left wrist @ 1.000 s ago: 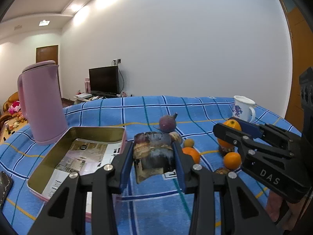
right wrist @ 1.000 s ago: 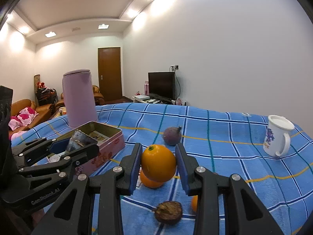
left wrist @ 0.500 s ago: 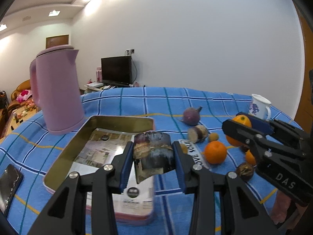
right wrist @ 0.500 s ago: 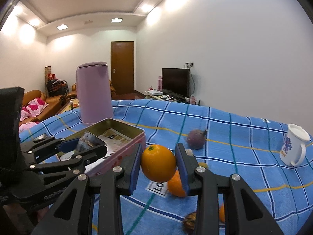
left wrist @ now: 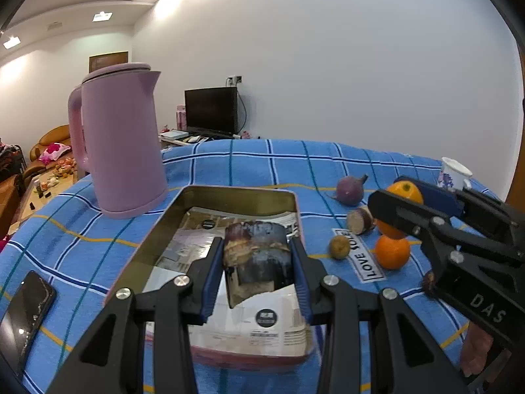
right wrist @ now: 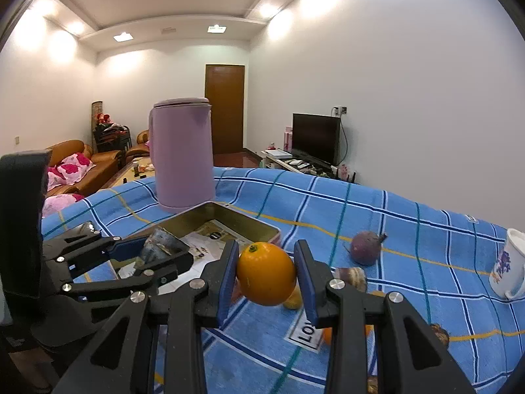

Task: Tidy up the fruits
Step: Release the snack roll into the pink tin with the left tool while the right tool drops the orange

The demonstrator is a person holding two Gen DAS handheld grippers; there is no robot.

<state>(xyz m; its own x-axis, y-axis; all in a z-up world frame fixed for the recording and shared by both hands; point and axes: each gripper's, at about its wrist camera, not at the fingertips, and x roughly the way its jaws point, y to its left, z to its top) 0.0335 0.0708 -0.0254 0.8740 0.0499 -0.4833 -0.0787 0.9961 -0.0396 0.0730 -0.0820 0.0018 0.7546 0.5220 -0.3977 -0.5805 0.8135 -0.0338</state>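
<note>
Left wrist: I'm gripping a dark fruit chunk (left wrist: 257,256) in the left hand-held gripper (left wrist: 257,274), hovering over the tin (left wrist: 236,193). Right hand-held gripper (right wrist: 266,277) is clamping an orange (right wrist: 266,274), tin lying to its left; left is nearer.

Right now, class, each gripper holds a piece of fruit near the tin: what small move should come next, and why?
Probably lower the left gripper and release its dark, peeling fruit chunk into the open gold-lined rectangular tin: it already hangs above the tin's paper lining, while the right gripper holds its orange beside the tin.
</note>
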